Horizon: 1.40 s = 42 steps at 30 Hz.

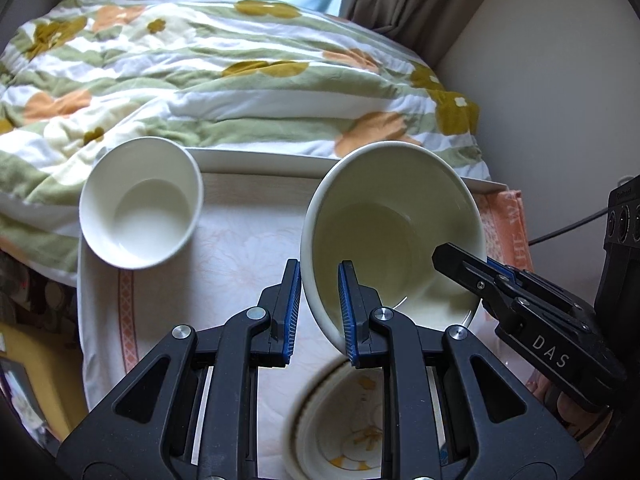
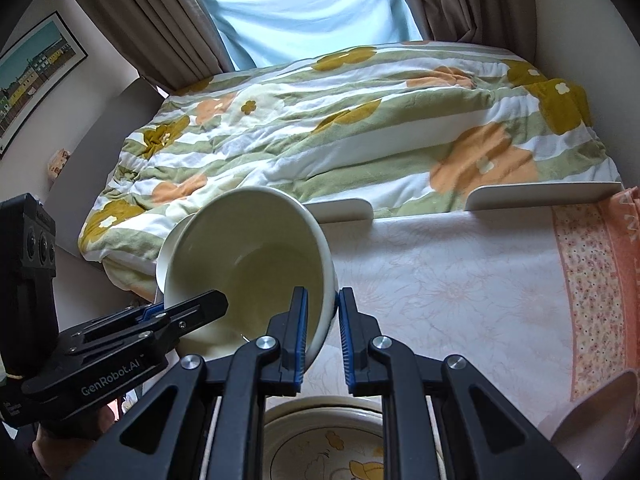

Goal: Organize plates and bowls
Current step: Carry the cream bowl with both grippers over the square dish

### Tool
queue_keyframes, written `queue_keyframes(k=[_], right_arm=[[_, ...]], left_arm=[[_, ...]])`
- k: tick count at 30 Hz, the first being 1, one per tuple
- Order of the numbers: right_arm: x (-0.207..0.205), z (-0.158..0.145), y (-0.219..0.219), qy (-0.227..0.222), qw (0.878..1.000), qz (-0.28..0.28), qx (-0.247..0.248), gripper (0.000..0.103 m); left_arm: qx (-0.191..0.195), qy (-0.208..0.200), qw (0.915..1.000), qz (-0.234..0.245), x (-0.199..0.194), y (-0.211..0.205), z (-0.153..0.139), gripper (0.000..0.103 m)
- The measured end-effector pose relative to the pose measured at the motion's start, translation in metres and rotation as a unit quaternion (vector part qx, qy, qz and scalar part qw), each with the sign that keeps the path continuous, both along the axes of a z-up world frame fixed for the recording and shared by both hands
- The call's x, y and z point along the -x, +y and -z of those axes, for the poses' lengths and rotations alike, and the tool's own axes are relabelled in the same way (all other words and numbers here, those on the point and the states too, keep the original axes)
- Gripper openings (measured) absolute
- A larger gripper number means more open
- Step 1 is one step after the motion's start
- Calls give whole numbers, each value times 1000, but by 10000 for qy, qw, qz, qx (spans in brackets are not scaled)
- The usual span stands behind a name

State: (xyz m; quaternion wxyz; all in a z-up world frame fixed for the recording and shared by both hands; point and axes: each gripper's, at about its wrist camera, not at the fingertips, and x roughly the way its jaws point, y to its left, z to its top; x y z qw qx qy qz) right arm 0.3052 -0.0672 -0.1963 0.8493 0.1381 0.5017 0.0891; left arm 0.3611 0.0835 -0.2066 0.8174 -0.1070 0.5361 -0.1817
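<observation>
A large cream bowl hangs tilted above the table, gripped from both sides. My left gripper is shut on its near-left rim, one pad inside and one outside. My right gripper is shut on the opposite rim. Each view also catches the other tool: the right gripper reaching into the bowl, and the left gripper at the bowl's left edge. A smaller white bowl stands on the table's far left. Below the fingers sits a flower-patterned dish.
The table wears a pale floral cloth with a peach towel along its right side. A bed with a green and orange quilt lies just past the far edge. A pink vessel shows at the lower right.
</observation>
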Motion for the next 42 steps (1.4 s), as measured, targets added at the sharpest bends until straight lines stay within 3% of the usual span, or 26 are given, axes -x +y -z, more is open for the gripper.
queue_keyframes(k=[10,20,30,42], right_arm=[[61,-29,-65,-231,9993,288,-34,14],[131,-38,-158,-245,9981,568,53,14],[174,-19,-225,27,9981,583,175,14],[175,37,-244,620,9958,669,5,14]], left_arm=[[28,-267,9994,239,56,-73,-34,17],[108,-315,9979,547,120,-172,-44,17],[158,8,9980,615,165,-241,-16,17],[-362,611,9934,903,152,-266,41,17]])
